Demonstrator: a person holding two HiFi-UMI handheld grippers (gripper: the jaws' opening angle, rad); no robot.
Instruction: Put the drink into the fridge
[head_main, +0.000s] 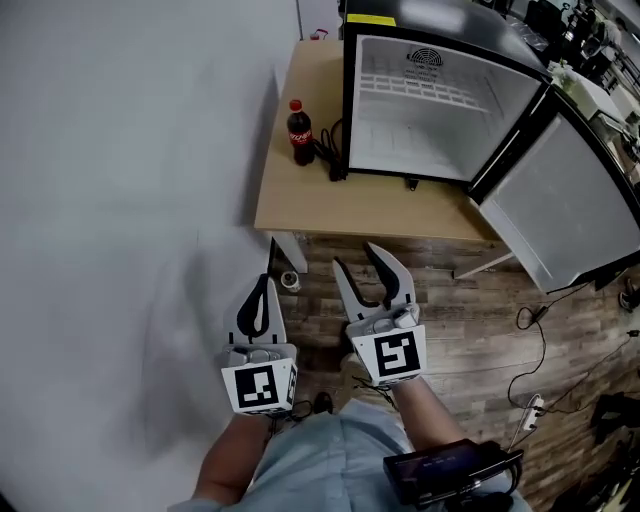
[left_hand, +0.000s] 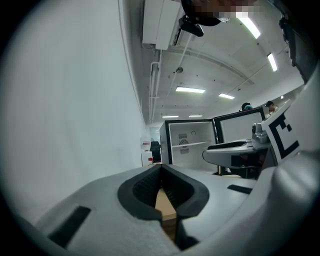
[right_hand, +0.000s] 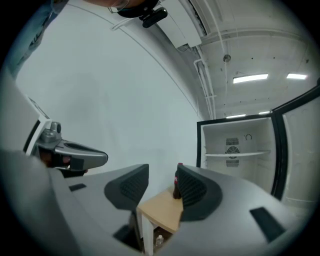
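step in hand seems the reach for the drink (head_main: 300, 131): carry the right gripper (head_main: 353, 256), jaws apart and empty, level to its middle, opening wider if needed. the left gripper (head_main: 262, 281) has its jaws together. the drink stands upright by the tabletop's (head_main: 300, 205) left edge, beside the open fridge (head_main: 430, 115), well ahead of both jaws.

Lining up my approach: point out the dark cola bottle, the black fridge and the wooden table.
Dark cola bottle (head_main: 300, 133), red label: head view, on its label.
Black open-doored fridge (head_main: 430, 120), white inside: head view, interior back wall.
Light wooden table (head_main: 380, 207): head view, bare top before the fridge.
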